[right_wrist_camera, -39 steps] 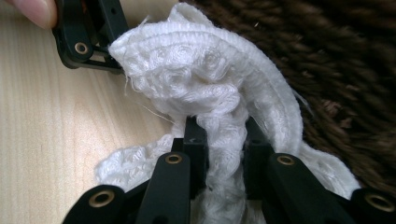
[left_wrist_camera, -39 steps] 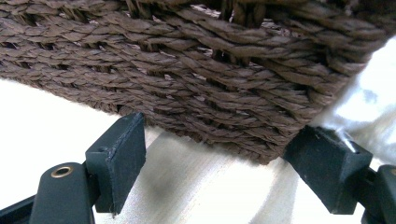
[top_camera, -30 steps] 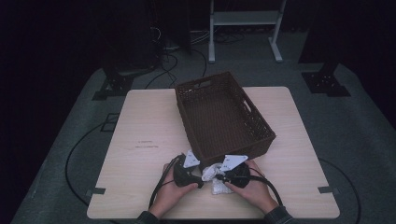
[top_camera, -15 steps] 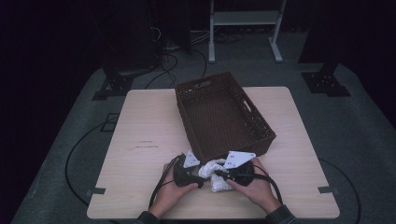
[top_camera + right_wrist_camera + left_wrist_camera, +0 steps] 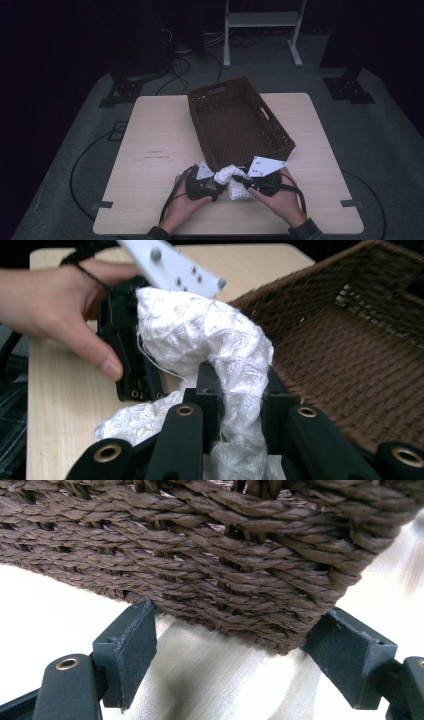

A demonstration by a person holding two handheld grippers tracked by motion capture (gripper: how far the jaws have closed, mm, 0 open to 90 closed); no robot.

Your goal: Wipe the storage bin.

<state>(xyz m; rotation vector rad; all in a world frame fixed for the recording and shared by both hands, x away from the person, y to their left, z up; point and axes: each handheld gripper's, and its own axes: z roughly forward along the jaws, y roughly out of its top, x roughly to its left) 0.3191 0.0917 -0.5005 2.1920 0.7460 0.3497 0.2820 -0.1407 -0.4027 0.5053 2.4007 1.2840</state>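
— White, knitted, loosely bunched: cloth [image 5: 215, 347] with an open lacy stitch, a few stray threads hanging off the edge.

— Lying where?

— Near the front edge of the table [image 5: 150, 145], just before the near end of the brown woven basket [image 5: 235, 120]. Lifted at one part, arched up and over between the two hands; lower end trailing down onto the table as a crumpled heap.

— Held by what?

— Right hand-held gripper [image 5: 240, 405], jaws together, clamped on a fold of the cloth. Fabric pinched thin between the black jaws, puffing out above and below them.

— And the other one?

— Left hand-held gripper [image 5: 235, 660], jaws apart, nothing between them but bare pale wood. Pointed at the basket's lower wall, thick twisted brown cord close ahead. Seen from the right gripper view, wrapped by a hand [image 5: 55, 305], with the cloth draped against its black body beneath the grey three-cornered plate [image 5: 170, 265].

— Colour even throughout?

— Plain white all over, no print; shaded only in the hollows of the stitch.
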